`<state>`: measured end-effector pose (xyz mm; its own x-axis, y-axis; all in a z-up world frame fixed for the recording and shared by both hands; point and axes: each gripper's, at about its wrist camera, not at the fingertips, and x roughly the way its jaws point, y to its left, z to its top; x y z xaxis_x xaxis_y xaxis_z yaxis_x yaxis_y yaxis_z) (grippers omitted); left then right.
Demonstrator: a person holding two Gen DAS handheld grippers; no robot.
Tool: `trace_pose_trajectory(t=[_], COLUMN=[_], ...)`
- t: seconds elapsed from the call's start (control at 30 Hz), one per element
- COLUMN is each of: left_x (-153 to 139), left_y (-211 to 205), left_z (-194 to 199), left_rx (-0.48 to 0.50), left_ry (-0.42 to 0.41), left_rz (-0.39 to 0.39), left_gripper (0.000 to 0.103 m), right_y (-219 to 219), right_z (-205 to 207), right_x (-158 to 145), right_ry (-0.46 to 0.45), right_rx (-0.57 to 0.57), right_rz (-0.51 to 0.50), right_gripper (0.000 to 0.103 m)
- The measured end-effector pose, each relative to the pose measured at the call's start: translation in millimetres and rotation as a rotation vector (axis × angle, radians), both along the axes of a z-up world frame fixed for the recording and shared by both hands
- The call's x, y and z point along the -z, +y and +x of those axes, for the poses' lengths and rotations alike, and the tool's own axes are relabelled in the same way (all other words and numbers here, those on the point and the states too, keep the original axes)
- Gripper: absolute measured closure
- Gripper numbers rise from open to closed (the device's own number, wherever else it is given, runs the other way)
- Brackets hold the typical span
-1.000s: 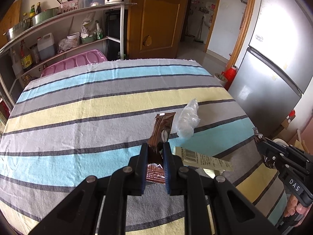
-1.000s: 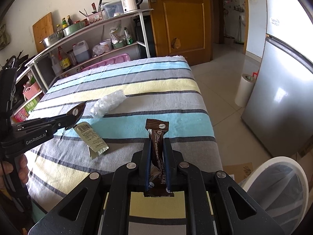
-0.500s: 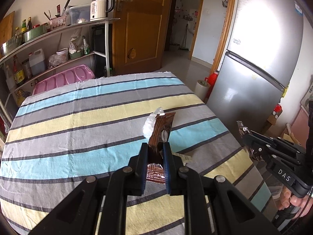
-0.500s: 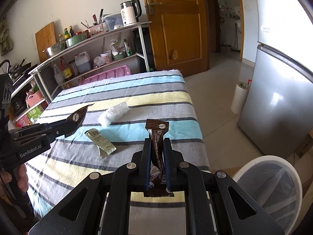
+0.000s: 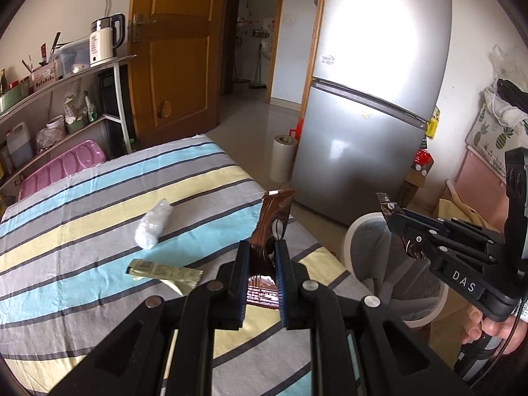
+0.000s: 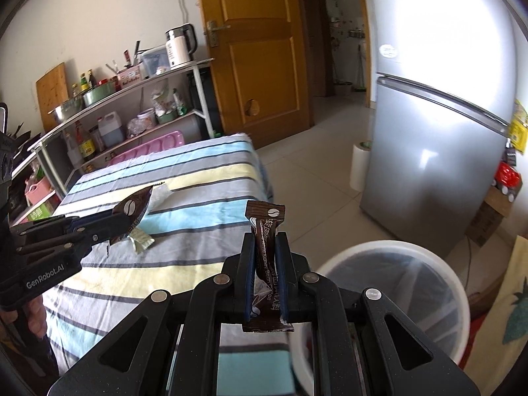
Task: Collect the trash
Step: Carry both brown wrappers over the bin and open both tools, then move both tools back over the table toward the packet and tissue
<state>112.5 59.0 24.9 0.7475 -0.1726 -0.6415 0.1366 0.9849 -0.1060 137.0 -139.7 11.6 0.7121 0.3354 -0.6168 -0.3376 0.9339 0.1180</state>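
Observation:
My left gripper (image 5: 261,247) is shut on a brown coffee sachet (image 5: 272,217) that stands up between its pads, above the right edge of the striped table (image 5: 82,217). My right gripper (image 6: 265,241) is shut on a second brown coffee sachet (image 6: 265,224), held near the rim of the white trash bin (image 6: 458,283). The left wrist view shows the right gripper (image 5: 392,217) hovering over that bin (image 5: 349,241). On the cloth lie a crumpled clear plastic wrapper (image 5: 152,226) and a pale green sachet (image 5: 165,269).
A silver fridge (image 5: 373,115) stands beyond the bin, with a paper roll (image 5: 280,158) on the floor beside it. A metal shelf rack (image 6: 132,105) with a kettle, bottles and bowls runs along the far wall. A wooden door (image 6: 257,49) is behind the table.
Both grippers have swung to the right, off the table's middle toward its right edge and the bin, each still holding its brown sachet. The bin now fills more of the right wrist view.

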Motion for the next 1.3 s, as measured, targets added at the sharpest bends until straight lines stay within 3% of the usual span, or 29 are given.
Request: trace_pose_trajectory(t=[0.53,0.83,1.03,1.13,1.2,1.23,1.3], left_x=[18,44,54,56,56,56,55], left_y=[-133,-176,-181,-176,-175,-174,-170], left_z=[15,28,31,33,34,33,34], left_rx=[0.263,0.318,0.316,0.307,0.298,0.295,0.290], left_ry=[0.056,0.139,0.168,0.180,0.182,0.176,0.176], left_rz=[-0.003,0.015,0.030,0.021,0.021,0.017,0.006], left_gripper=[0.087,0.087,0.086,0.080,0.061,0.057,0.054], right_y=[-115,-146,-155,-157,-155,-154,-153], right_z=[-21,-9,-1,2,1,1,0], right_x=[16,55,72,77,78,78,77], right_ry=[0.047,0.150,0.208,0.233,0.235,0.233,0.232], right_rx=[0.213,0.281,0.309,0.310,0.316,0.319,0.315], right_rz=[-0.016,-0.037,-0.045,-0.033,-0.048,-0.048,-0.036], right_gripper=[0.091,0.091,0.089,0.085,0.073,0.065,0.062])
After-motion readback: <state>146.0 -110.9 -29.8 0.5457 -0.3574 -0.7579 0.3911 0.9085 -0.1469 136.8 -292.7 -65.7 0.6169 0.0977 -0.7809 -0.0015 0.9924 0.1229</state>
